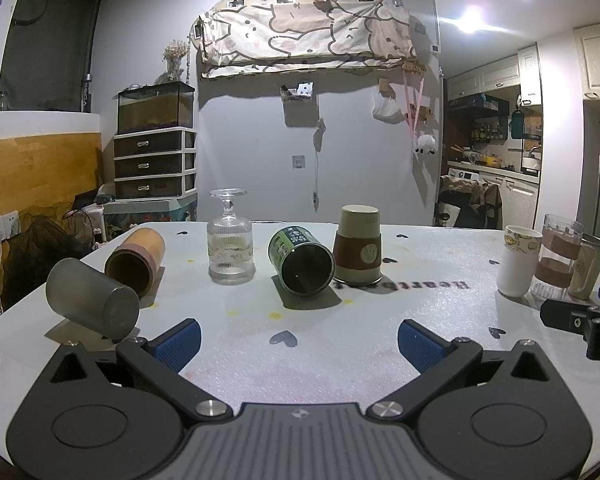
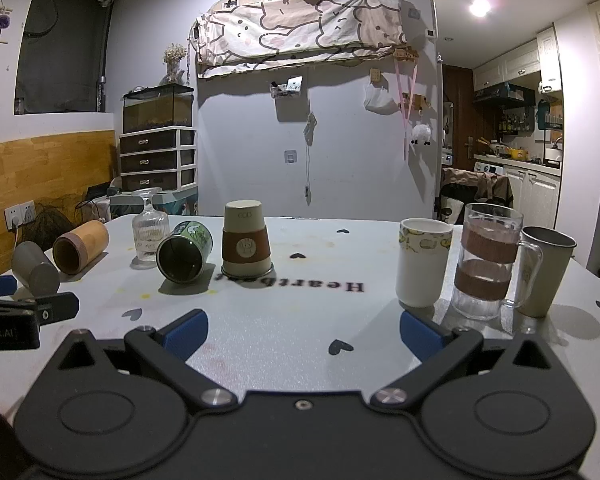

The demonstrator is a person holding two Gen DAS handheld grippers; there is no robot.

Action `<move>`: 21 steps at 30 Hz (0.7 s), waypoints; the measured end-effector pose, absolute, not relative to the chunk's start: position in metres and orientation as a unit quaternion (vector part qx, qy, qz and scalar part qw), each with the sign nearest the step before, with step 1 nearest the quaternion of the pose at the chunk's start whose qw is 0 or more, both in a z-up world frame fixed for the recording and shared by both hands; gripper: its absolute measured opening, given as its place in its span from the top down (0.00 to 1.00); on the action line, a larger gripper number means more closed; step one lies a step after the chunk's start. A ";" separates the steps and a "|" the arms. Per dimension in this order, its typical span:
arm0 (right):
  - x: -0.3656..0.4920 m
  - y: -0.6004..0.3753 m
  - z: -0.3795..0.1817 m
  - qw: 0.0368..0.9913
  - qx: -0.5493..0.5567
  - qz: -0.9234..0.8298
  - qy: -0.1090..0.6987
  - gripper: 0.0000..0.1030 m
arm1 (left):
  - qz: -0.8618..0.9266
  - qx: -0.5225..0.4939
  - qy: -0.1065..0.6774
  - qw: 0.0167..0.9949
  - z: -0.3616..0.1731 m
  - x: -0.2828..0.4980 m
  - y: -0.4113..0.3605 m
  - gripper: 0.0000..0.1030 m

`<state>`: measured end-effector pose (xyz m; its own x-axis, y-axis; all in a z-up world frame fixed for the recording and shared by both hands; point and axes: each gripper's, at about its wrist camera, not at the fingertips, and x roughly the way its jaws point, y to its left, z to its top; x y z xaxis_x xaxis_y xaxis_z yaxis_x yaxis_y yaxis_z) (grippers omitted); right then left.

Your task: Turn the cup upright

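Both grippers, left gripper (image 1: 298, 340) and right gripper (image 2: 304, 334), hang wide open and empty; approach stage, next grabbing the upside-down paper cup (image 2: 246, 238).

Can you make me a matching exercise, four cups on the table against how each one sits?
Things:
1. paper cup
2. green can
3. stemmed glass
4. white cup

States:
A. lying on its side, opening toward the camera
B. upright, at the right
C. upside down, brown sleeve
D. upside down, foot on top

Pairs: 1-C, 2-A, 3-D, 4-B
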<state>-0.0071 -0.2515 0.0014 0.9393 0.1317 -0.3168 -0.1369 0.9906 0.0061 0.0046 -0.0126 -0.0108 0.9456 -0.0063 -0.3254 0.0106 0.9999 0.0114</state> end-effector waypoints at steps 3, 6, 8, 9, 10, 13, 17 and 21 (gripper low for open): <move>-0.007 -0.252 0.001 0.985 -0.008 0.068 0.161 0.00 | -0.004 0.006 0.165 0.986 -0.009 0.005 -0.011 0.00; -0.007 -0.252 0.001 0.985 -0.008 0.068 0.161 0.00 | -0.004 0.006 0.165 0.986 -0.011 0.005 -0.012 0.00; -0.007 -0.252 0.001 0.985 -0.008 0.068 0.161 0.00 | -0.004 0.006 0.165 0.986 -0.010 0.005 -0.012 0.00; -0.007 -0.252 0.001 0.985 -0.008 0.068 0.161 0.00 | -0.004 0.006 0.165 0.986 -0.009 0.005 -0.011 0.00; -0.007 -0.252 0.001 0.985 -0.008 0.068 0.161 0.00 | -0.004 0.007 0.165 0.986 -0.011 0.005 -0.012 0.00; -0.007 -0.252 0.001 0.985 -0.008 0.068 0.161 0.00 | -0.004 0.006 0.166 0.986 -0.011 0.005 -0.012 0.00; -0.007 -0.252 0.001 0.985 -0.008 0.069 0.161 0.00 | -0.004 0.006 0.166 0.986 -0.011 0.005 -0.012 0.00; -0.007 -0.252 0.001 0.985 -0.007 0.068 0.161 0.00 | -0.004 0.006 0.167 0.986 -0.009 0.005 -0.011 0.00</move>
